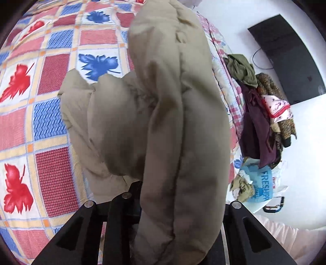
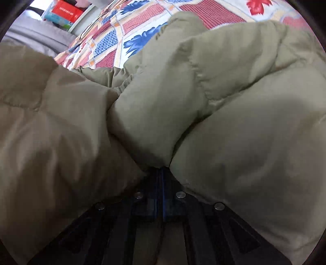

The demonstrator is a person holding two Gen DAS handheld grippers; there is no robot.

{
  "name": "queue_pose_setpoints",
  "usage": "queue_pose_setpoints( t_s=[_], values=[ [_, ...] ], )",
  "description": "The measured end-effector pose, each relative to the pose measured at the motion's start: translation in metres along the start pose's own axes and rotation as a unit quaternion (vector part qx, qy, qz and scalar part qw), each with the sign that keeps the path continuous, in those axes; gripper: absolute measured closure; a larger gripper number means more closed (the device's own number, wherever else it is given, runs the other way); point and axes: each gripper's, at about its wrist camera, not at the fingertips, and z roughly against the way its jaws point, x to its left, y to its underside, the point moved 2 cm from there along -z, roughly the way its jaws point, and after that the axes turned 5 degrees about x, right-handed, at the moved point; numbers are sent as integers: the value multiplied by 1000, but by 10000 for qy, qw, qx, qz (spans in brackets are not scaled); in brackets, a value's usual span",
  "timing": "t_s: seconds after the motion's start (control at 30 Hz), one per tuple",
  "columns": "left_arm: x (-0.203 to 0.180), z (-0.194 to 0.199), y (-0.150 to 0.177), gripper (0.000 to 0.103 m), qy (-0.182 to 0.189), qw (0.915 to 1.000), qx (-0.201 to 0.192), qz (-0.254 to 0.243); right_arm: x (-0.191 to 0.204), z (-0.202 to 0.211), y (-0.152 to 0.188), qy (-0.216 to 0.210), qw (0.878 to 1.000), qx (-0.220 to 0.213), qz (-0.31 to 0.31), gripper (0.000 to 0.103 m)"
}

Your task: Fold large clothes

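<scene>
A puffy khaki quilted jacket (image 1: 173, 102) hangs lifted above a bed quilt (image 1: 40, 81) patterned with red and blue leaves. My left gripper (image 1: 154, 195) is shut on a thick fold of the jacket; one black finger (image 1: 122, 205) shows at the fold's left, and the padding hides the other. In the right wrist view the same jacket (image 2: 234, 102) fills most of the frame and lies bunched on the quilt (image 2: 126, 26). My right gripper (image 2: 161, 171) is shut, with its jaws pressed together on a pinch of jacket fabric at the tips.
Past the bed's right edge, a pile of clothes (image 1: 262, 114) sits above a blue bag (image 1: 262, 187) on a white floor. A black flat panel (image 1: 289, 65) lies further right. A red box (image 2: 67, 10) and grey cushion (image 2: 36, 34) sit beyond the bed's far left side.
</scene>
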Motion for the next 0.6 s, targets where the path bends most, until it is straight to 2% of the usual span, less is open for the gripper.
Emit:
queue_pose_setpoints(
  t_s=[0.13,0.2,0.3,0.43,0.5,0.6],
  values=[
    [-30,-26,-13,72,-7,9998,154,-138,-19,32,4,-361,9988,57,-326,102],
    [-38,-44,-18,51,273,9993,233,-125,-36,63,14,-522,9974,-161,-469,99],
    [-46,-69,-21,41,680,9967,388,-208,-65,102,36,-554,9949,-442,-712,97],
    [-62,-119,-30,37,1043,9917,610,-449,-108,137,71,-493,9898,-697,-1139,97],
    [-60,-141,-32,37,1105,9896,748,-540,-123,148,85,-496,9868,-778,-1334,97],
    [-61,-173,-33,37,1014,9903,866,-399,-140,161,108,-435,9823,-861,-1607,97]
  ],
)
